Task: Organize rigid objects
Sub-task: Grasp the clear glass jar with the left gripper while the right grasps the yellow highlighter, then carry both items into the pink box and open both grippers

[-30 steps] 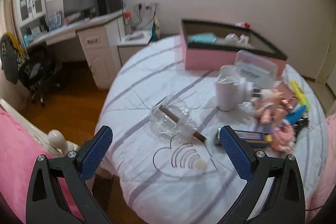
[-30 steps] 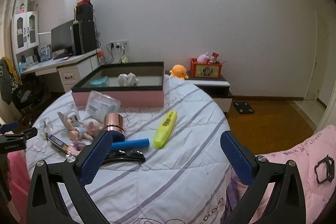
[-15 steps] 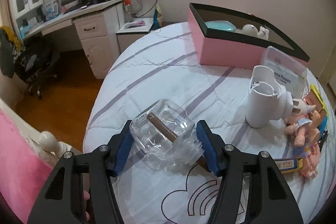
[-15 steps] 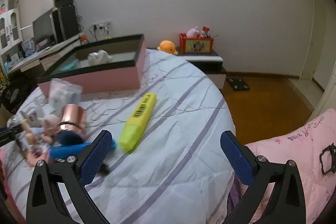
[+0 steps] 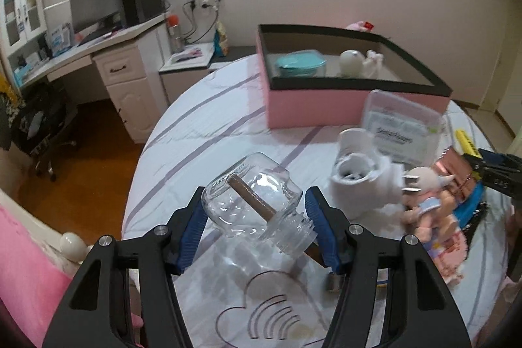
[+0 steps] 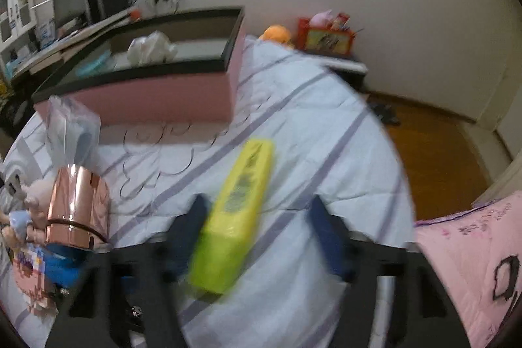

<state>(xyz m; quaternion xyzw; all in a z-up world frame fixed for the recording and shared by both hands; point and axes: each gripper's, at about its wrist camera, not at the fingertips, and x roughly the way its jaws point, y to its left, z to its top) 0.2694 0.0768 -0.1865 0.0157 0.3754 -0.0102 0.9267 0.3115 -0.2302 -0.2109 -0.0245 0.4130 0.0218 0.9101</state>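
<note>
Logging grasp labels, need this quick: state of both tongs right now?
Left tongs: shut on the jar.
Right tongs: open, holding nothing; marker lies between the fingers.

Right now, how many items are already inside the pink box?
3 visible in the pink box: a teal lidded container at its left, a white round object in the middle, and a small white figurine beside it. The near wall may hide others.

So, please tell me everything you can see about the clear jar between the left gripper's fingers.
The clear jar looks like glass, lidless, with a threaded neck. It lies tilted on its side, mouth toward the camera and to the right, base toward the desk. A brown stick runs through it and out of the mouth. The left gripper has its blue pads closed against both sides.
</note>
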